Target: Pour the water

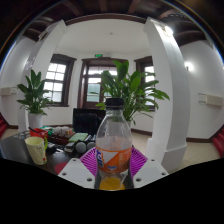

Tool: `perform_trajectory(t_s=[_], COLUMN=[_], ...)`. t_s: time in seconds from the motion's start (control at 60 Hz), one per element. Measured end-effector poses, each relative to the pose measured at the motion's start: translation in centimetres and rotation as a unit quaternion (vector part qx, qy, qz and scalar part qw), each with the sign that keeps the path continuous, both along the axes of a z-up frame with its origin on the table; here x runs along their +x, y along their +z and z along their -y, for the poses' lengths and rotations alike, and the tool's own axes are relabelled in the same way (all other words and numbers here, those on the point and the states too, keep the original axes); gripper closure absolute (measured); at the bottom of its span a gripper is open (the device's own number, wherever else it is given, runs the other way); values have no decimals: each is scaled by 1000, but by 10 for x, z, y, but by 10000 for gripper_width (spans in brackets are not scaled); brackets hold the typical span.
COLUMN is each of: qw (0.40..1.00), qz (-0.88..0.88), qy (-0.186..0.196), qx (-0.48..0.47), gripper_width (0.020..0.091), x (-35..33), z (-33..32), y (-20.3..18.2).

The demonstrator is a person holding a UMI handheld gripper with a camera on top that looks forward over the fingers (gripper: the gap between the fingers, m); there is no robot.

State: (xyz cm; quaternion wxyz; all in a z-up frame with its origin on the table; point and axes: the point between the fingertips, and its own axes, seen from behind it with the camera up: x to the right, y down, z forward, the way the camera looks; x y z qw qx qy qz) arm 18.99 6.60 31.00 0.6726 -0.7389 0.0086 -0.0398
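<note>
Gripper [111, 172] fingers stand at the two sides of a clear bottle [113, 148], and the purple pads [90, 163] seem to press on its lower body, so I judge they are pinching it. It is upright between the fingers, cap on top, with orange liquid in the lower part, not plain water. Keeping it vertical probably prevents spilling before the pouring. Beyond the fingers to the left, a pale cup [37, 150] stands on a dark table [14, 150], probably the vessel to fill. Farther behind is a large plant [128, 90].
</note>
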Motion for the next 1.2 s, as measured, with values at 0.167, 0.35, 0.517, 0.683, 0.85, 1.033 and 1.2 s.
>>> perform_trajectory(t_s=[0.167,0.35,0.517,0.683,0.85,1.033,1.2], qw=[1000,1000,985,918,801,662,543], qz=[0,23,163,386,586,737,829], qy=[-6,-7,34,72,108,126,129], qx=[-4,-21,-52,-63,-67,-63,-42], gripper_width=[793,794,793,794,791,791,790], x=[-2,-6,-33,-68,-89,-98,-100], z=[-6,-16,-34,-69,-91,-122,-152], y=[10,18,31,51,69,77,94])
